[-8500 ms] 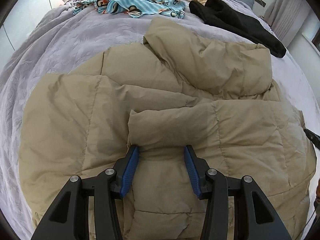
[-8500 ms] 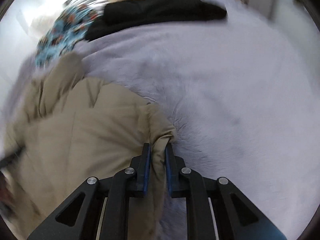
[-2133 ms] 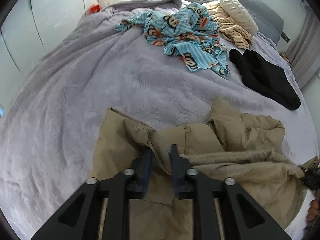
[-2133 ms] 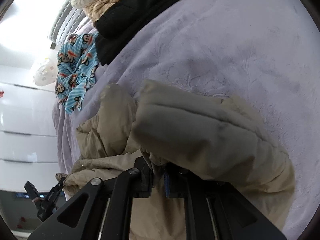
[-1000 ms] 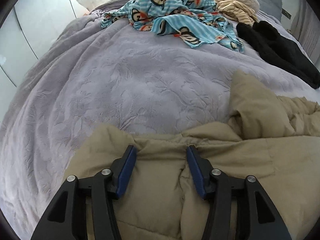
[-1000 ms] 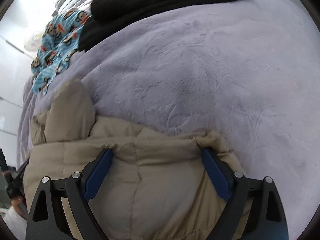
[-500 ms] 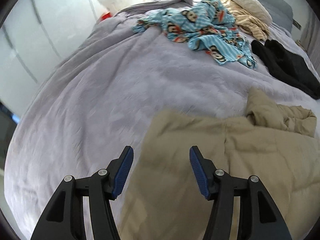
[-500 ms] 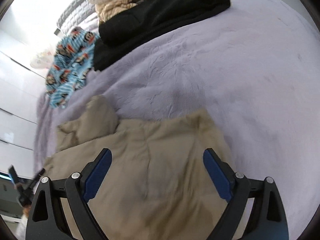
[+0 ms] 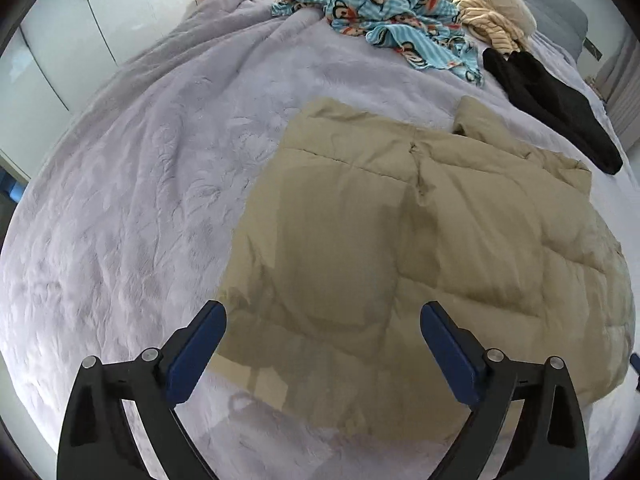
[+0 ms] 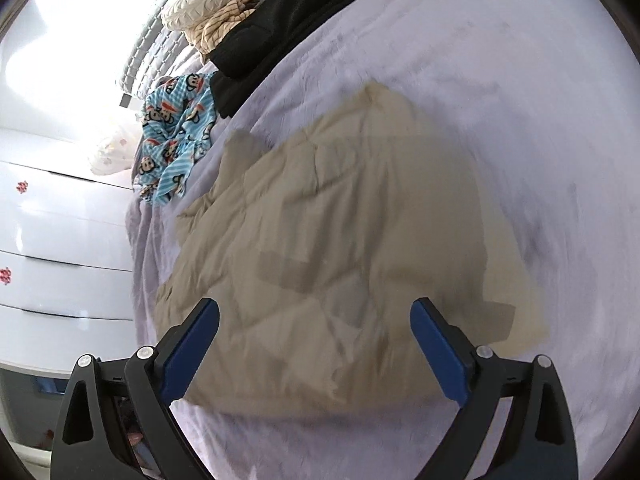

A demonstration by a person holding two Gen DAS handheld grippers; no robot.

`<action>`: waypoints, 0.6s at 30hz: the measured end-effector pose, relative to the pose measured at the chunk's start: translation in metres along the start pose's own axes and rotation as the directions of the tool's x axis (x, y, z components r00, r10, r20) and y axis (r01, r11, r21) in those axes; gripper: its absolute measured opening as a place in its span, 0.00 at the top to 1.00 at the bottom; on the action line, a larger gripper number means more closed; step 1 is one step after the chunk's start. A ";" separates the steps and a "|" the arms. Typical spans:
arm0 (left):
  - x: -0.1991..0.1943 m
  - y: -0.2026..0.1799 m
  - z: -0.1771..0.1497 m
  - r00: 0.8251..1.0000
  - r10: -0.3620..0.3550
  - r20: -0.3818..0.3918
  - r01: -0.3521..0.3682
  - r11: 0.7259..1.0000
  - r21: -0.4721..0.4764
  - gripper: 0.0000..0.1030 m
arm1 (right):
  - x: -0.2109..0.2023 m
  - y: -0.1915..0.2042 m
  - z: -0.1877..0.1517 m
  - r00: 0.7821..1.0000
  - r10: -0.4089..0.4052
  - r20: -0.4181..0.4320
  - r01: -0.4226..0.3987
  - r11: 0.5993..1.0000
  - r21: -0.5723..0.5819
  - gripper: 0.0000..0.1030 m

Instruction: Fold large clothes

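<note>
A tan puffer jacket [image 9: 420,232] lies folded into a rough rectangle on the lilac bedspread [image 9: 140,168]. It also shows in the right wrist view [image 10: 340,248], slightly blurred. My left gripper [image 9: 322,336] is open and empty, raised above the jacket's near left edge. My right gripper [image 10: 314,332] is open and empty, raised above the jacket's near edge. Neither gripper touches the fabric.
A blue monkey-print garment [image 9: 392,20], a cream knitted garment [image 9: 492,12] and a black garment [image 9: 552,96] lie at the far side of the bed. White drawers [image 10: 48,240] stand at the left in the right wrist view. A grey headboard [image 9: 560,4] is behind.
Both grippers let go of the jacket about a second ago, opened wide and have since drawn back and up. The jacket now lies flat, folded over itself.
</note>
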State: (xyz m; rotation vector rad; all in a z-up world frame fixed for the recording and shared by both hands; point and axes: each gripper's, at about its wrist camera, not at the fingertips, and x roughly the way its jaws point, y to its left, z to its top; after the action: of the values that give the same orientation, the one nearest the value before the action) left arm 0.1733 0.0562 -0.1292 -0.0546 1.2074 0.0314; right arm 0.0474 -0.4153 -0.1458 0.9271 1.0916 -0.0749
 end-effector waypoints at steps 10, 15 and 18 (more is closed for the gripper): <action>-0.008 0.002 -0.027 0.999 -0.025 -0.044 0.024 1.000 -0.011 0.05 | 0.002 -0.025 -0.049 0.998 0.046 -0.047 -0.040 0.992 0.119 0.01; 0.001 0.005 -0.041 0.998 -0.030 -0.064 0.029 0.999 -0.030 0.05 | 0.016 -0.039 -0.061 0.997 0.012 -0.074 -0.001 0.989 0.149 0.01; 0.007 0.006 -0.049 0.997 -0.028 -0.071 0.025 0.999 -0.044 0.05 | 0.027 -0.044 -0.067 0.997 -0.001 -0.076 0.013 0.988 0.157 0.00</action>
State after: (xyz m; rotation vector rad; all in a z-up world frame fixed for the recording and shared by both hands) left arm 0.1296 0.0592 -0.1530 -0.1102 1.2776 0.0328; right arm -0.0087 -0.3880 -0.2023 1.0747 1.1715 -0.1338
